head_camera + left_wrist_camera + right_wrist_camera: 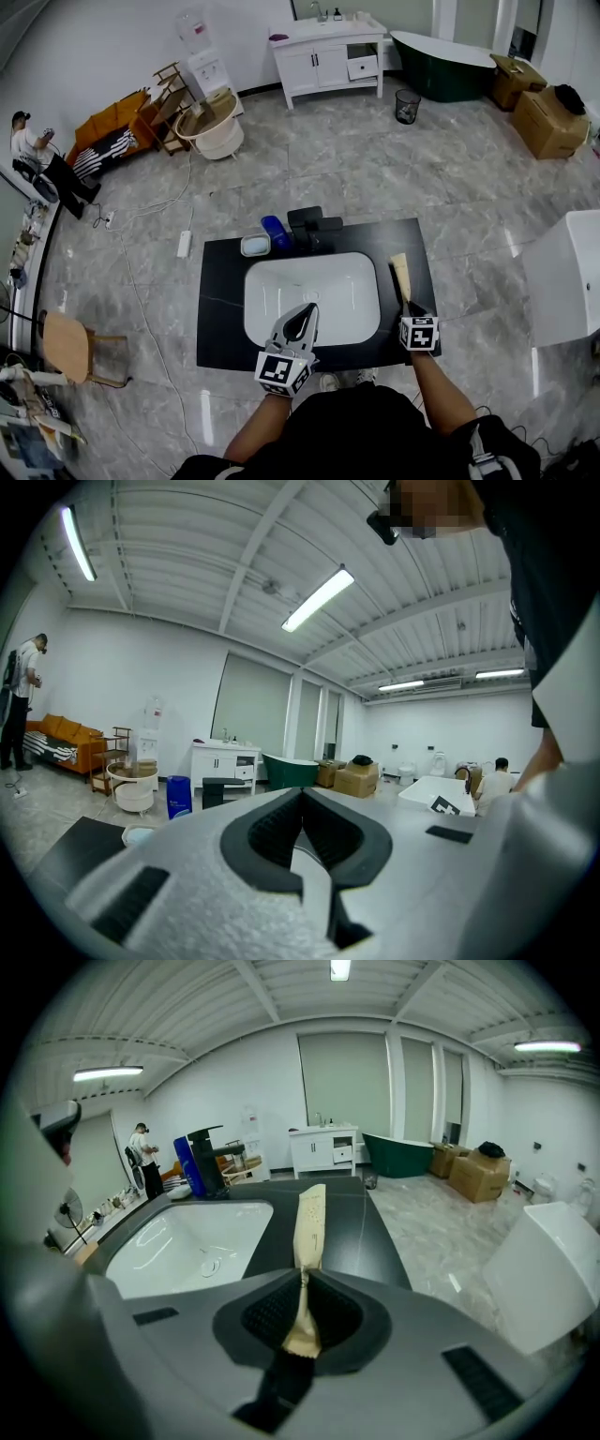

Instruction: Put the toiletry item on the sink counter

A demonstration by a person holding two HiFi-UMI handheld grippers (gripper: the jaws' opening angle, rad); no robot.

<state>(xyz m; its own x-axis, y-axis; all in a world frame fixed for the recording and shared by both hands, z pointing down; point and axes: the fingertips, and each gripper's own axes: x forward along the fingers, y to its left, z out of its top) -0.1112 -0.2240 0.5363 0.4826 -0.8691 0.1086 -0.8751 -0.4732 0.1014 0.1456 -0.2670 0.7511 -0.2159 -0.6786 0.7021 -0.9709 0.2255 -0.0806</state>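
The toiletry item is a long, flat tan paper packet (401, 275). My right gripper (408, 302) is shut on its near end, and the packet (310, 1218) points away from me over the black sink counter (370, 1241), to the right of the white basin (192, 1241). Whether its far end touches the counter I cannot tell. My left gripper (307, 313) hovers over the front rim of the basin (309, 292). In the left gripper view its jaws (302, 797) meet at the tips with nothing between them.
At the back of the counter stand a black faucet (314, 228), a blue bottle (276, 232) and a small dish (255, 246). A white box-like unit (567, 277) stands to the right, a wooden chair (70, 345) to the left. A person (37, 155) stands far left.
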